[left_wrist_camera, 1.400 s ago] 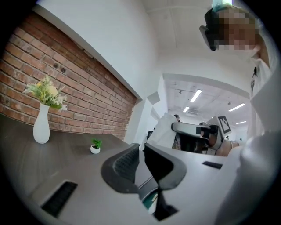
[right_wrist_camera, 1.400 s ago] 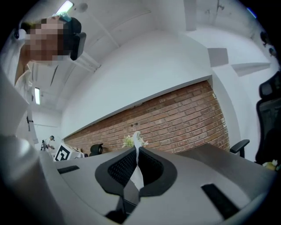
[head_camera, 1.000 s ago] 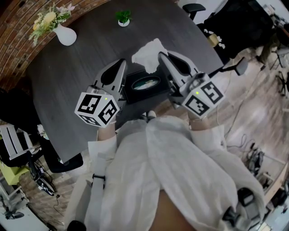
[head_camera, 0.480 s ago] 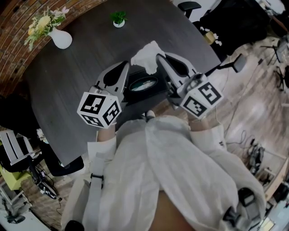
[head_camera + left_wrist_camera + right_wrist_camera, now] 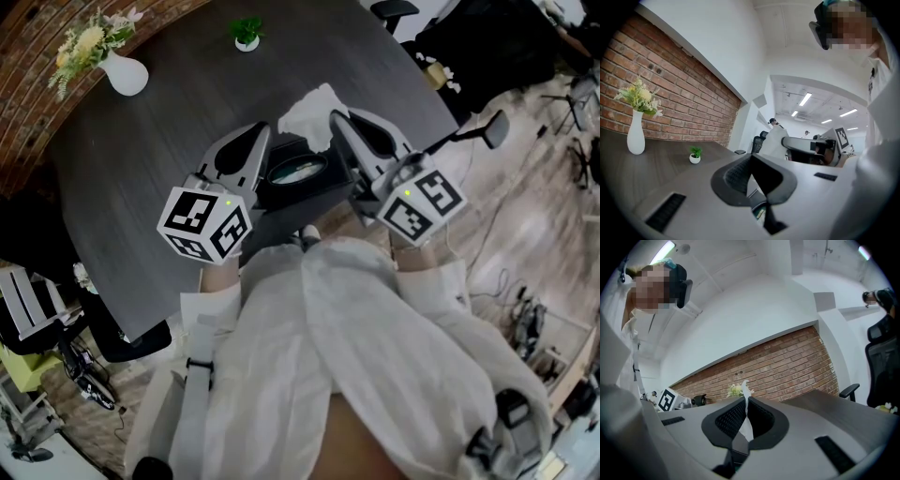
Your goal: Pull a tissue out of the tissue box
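Note:
A dark tissue box (image 5: 298, 172) with an oval opening lies on the grey table (image 5: 159, 150), between my two grippers. My right gripper (image 5: 335, 117) is shut on a white tissue (image 5: 308, 111), which stands crumpled above the box's far end. In the right gripper view the tissue (image 5: 746, 426) runs as a thin white strip between the pressed jaws of the right gripper (image 5: 746, 399). I cannot tell whether its lower end is still in the box. My left gripper (image 5: 263, 129) hovers at the box's left side, shut and empty; the left gripper (image 5: 750, 157) shows its jaws touching.
A white vase with flowers (image 5: 127, 73) stands at the table's far left, and a small potted plant (image 5: 247, 34) sits at the far edge. The table's curved edge runs just right of my right gripper. Office chairs (image 5: 398, 13) and a brick wall (image 5: 670, 98) lie beyond.

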A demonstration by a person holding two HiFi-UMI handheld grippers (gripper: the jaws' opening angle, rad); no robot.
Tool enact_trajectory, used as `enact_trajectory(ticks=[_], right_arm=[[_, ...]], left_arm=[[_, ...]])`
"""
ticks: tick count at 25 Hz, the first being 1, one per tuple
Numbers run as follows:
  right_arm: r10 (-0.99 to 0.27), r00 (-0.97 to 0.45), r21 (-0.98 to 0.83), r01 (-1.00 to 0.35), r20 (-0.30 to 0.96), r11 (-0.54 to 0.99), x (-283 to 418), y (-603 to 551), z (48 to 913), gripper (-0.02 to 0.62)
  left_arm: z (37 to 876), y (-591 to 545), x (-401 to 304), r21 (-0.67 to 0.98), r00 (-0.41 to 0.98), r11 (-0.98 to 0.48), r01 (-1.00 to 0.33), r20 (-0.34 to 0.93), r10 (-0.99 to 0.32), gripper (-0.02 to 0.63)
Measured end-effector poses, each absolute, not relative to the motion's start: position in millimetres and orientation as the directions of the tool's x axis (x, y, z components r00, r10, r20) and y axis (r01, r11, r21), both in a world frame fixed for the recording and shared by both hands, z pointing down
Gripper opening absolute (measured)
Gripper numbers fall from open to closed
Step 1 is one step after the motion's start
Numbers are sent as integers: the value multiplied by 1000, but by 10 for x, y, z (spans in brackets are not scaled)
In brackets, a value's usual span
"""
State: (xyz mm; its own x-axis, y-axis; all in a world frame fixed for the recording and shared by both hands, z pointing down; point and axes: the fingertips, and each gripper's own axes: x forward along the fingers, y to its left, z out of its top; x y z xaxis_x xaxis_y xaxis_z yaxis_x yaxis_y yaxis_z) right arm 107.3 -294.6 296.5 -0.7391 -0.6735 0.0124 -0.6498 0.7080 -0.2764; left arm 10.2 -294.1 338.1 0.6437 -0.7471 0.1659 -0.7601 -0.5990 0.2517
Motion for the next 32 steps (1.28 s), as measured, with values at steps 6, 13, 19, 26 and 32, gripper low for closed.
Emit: enact_trajectory(ticks=[6,13,19,26,32], right_arm=[[-668,-744,-268,-646,12,715,1061,-2921,2963,12],[-666,-746,-264,-645,13,717,1056,-2918,2952,12],[-667,-745,-259,-649,24,715,1061,-2914,2991,12],[-660,-751,-268,-640,20,720,1047,-2894,2985,12],[-661,-750,-270,-642,25,718,1070,-2876,3016,12]], left_arm=[[3393,-2927,95,262,646,-599,-757,161,-746,3],[3401,-2919,98,284,649,-596,-751,159,-744,3],[3440,-2894,136,299,657,-598,-744,161,-737,4],[3485,-2862,178,311,667,-603,-735,170,-725,3],[3507,-2844,205,321,671,-604,-730,167,-722,3]])
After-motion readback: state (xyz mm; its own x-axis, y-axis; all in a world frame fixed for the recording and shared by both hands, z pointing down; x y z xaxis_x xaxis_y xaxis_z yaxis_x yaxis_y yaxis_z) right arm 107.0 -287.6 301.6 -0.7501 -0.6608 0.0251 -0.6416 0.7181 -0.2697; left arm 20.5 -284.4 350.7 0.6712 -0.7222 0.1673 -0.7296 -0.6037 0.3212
